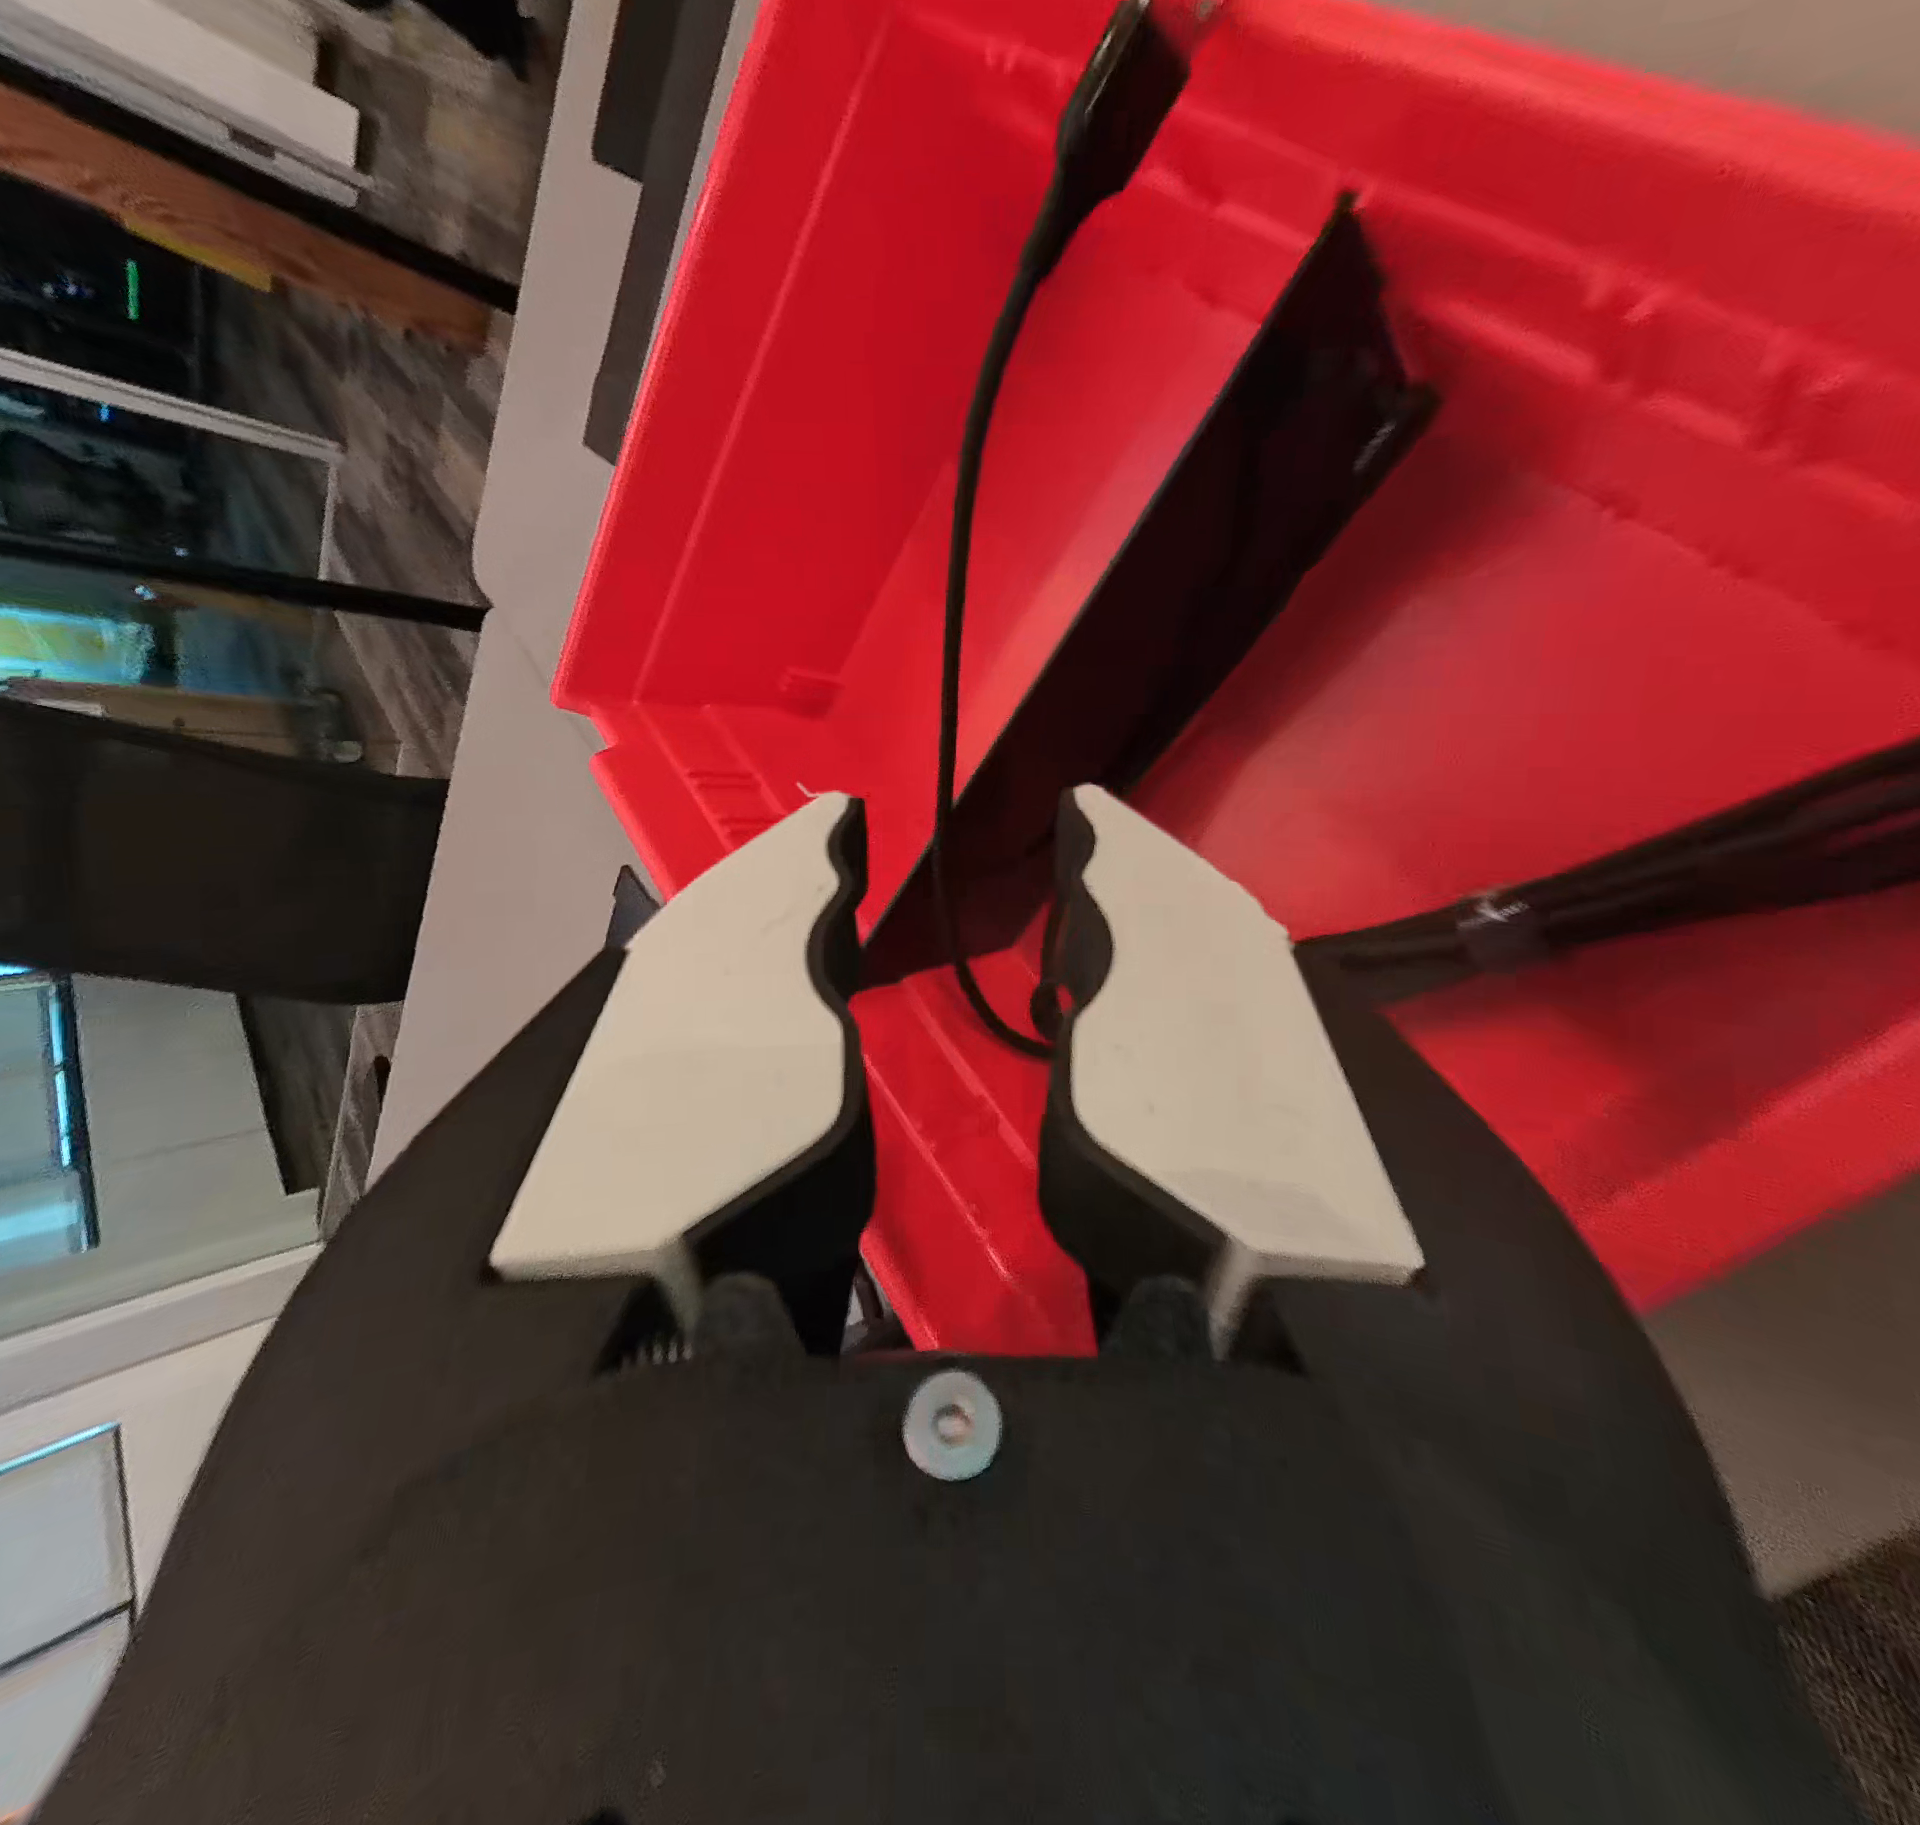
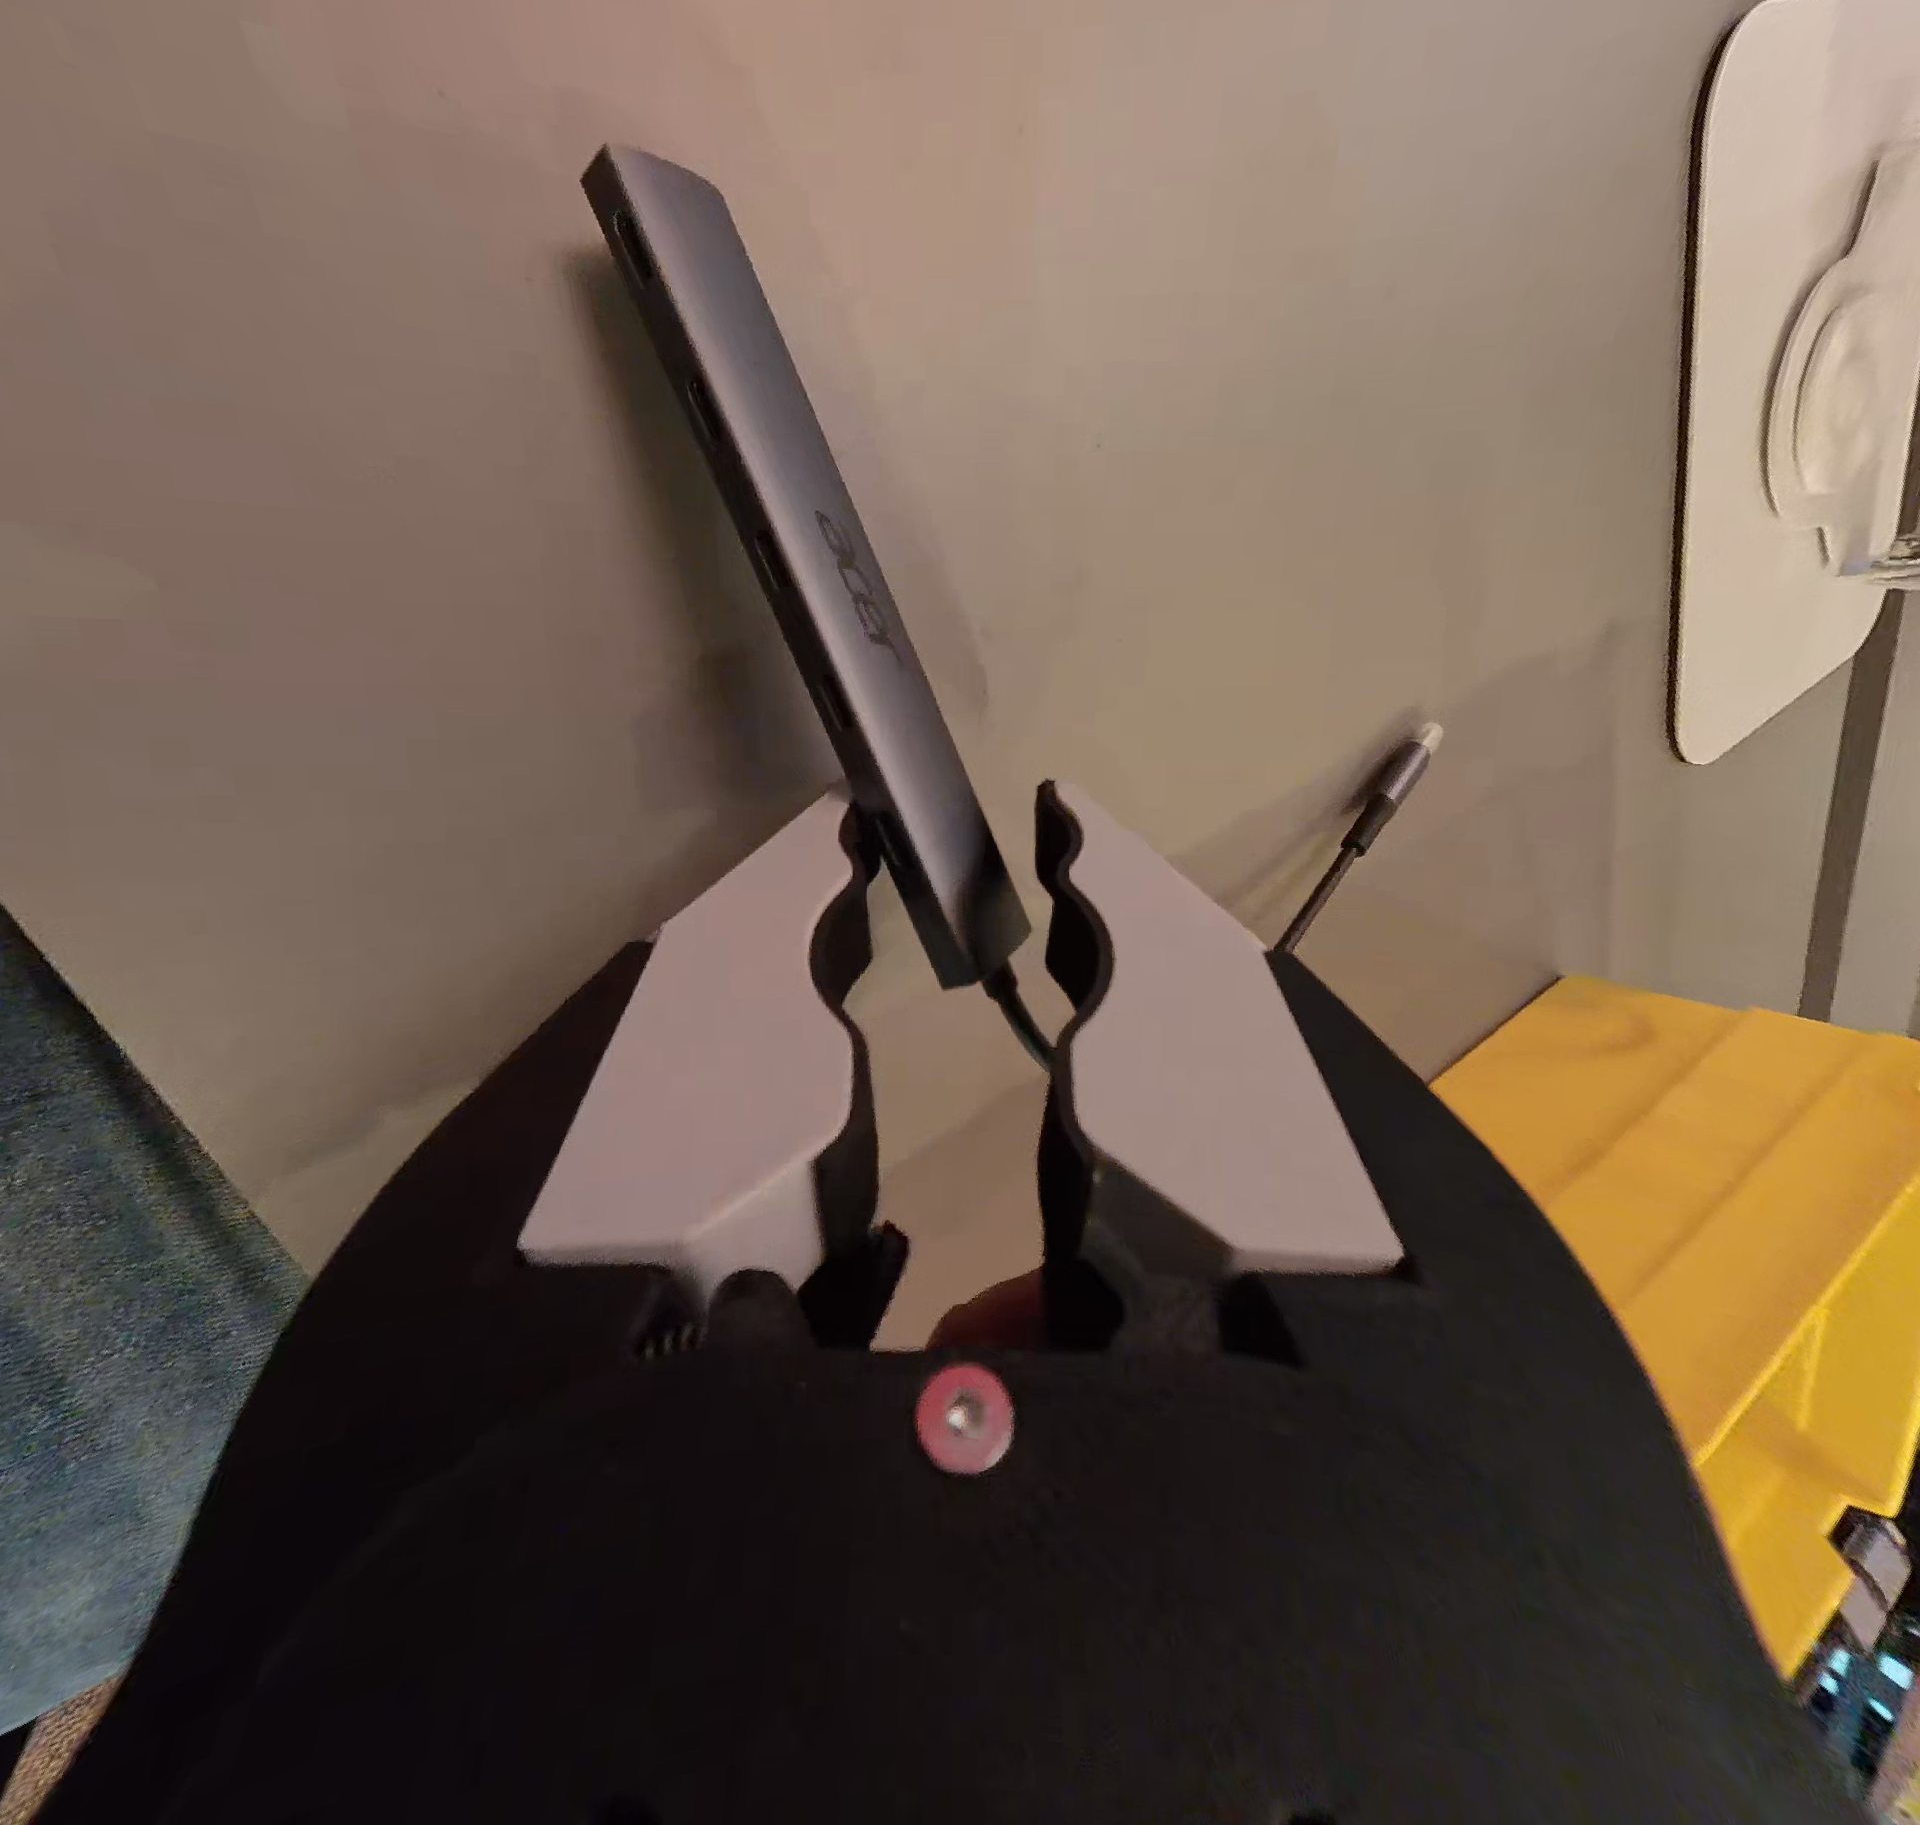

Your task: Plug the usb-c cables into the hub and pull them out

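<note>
The hub (image 2: 800, 570) lay on the worktop (image 2: 312, 425), its near end between the right tool's (image 2: 945, 882) parted jaws, its tail cord against the right jaw. The left tool (image 1: 961, 902), also apart, hovered over a thin cable (image 1: 961, 549) in the red bin (image 1: 1558, 736). Closing now risked pinching the cord or skidding the hub.

Hub (image 2: 790, 549) on the table (image 2: 312, 425) ahead of the right tongs (image 2: 940, 819), cable plug (image 2: 1392, 788) to its right, bin (image 2: 1704, 1204) farther right.
</note>
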`<state>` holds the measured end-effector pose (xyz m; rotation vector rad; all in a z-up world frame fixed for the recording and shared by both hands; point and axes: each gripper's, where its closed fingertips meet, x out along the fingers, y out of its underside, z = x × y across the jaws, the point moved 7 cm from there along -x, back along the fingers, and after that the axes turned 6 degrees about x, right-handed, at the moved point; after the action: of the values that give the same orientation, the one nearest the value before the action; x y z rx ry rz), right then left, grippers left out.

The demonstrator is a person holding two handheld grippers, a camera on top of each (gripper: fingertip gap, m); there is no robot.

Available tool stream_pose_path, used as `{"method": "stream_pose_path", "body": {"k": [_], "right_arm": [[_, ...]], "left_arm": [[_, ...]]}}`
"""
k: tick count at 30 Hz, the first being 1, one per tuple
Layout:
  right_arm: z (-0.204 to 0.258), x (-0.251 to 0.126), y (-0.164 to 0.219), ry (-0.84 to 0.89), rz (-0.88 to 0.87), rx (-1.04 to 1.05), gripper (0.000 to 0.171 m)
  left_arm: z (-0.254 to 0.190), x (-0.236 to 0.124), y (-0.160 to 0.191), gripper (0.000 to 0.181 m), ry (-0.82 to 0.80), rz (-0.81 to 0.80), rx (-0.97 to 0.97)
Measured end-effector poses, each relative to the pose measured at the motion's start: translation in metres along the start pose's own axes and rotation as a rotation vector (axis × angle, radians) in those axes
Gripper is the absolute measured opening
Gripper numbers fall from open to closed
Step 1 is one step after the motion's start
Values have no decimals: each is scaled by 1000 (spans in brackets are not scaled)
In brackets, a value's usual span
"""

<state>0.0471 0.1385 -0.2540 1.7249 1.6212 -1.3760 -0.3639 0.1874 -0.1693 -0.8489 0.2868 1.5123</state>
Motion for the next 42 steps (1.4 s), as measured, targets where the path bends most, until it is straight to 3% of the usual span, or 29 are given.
{"method": "stream_pose_path", "body": {"k": [5, 8, 11, 16, 28, 42], "right_arm": [[-2, -7, -3, -26, -51, 62, 33], [-1, -11, -7, -10, -77, 54, 32], [0, -16, -12, 7, -105, 51, 31], [-6, -21, -9, 41, -129, 66, 30], [-4, -33, -11, 78, -189, 62, 29], [-1, -52, -21, 122, -273, 75, 30]], "left_arm": [[-4, 25, 12, 33, -44, 56, 14], [-6, 38, 16, 20, -95, 96, 21], [-6, 41, 14, 4, -119, 116, 47], [2, 32, 12, 3, -151, 95, -4], [56, -41, -9, 3, -355, -94, -153], [103, -138, -89, 3, -555, -436, -218]]}}
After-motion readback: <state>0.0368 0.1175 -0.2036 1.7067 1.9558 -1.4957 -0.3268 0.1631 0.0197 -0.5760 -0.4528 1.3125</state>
